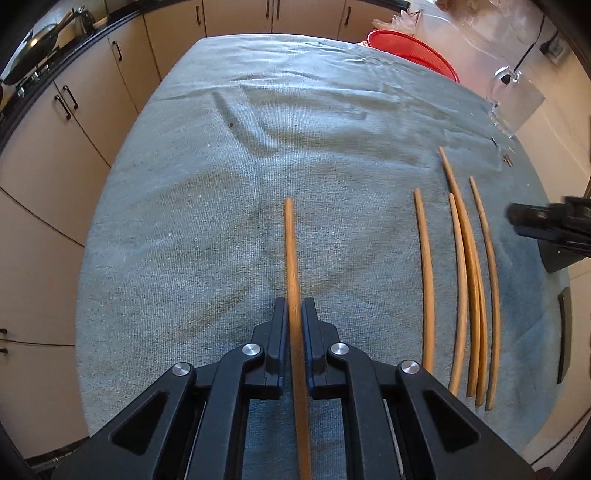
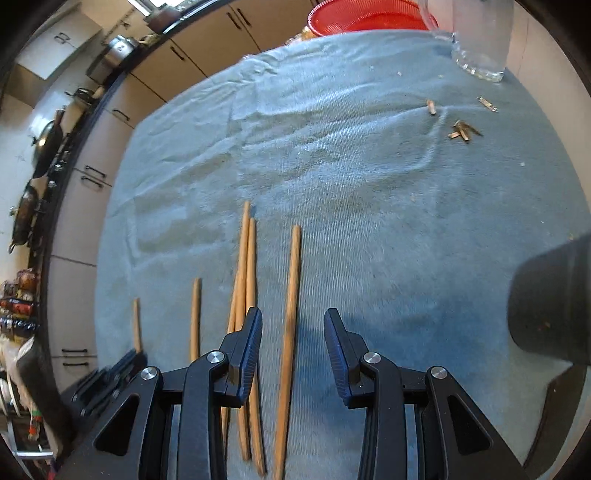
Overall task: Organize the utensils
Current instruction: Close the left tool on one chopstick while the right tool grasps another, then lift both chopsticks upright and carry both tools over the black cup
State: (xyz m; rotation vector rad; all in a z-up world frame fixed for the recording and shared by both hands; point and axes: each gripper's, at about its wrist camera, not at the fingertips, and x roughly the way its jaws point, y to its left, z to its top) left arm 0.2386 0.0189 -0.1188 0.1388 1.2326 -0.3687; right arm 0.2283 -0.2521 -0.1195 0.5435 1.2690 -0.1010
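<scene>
**Left clamped on one chopstick; right open over another**

Worktop covered by a grey-blue towel (image 1: 229, 206). Wooden chopsticks lie on it, roughly parallel, running away from the cameras.

Left gripper (image 1: 294, 314): fingers together, clamped on a single chopstick (image 1: 290, 243), taken along its near half; the far tip juts out ahead over the towel. Whether it is lifted or resting, cannot tell.

Right of that held stick, well apart: a loose group (image 1: 465, 266) of about five sticks, two of them overlapping.

Right gripper (image 2: 293, 332): fingers apart, nothing pressed. One stick (image 2: 291, 295) lies between them, touching neither finger. The crossed sticks (image 2: 245, 266) sit just left of the left finger.

Beyond the group: a glass jar (image 2: 480, 40) at the far right edge, a red basket (image 2: 354, 18) behind the towel, small scraps (image 2: 461, 131) near the jar. A dark round container (image 2: 550, 299) sits right of the right gripper.

Handling, as judged: sticks are light, stiff, thin, smooth; likely to roll on the towel or pivot if pinched near an end. Best taken near mid-length or on the thicker half, fingers square across the shaft. The stick between the right fingers looks well separated; the overlapped ones risk coming up together.
</scene>
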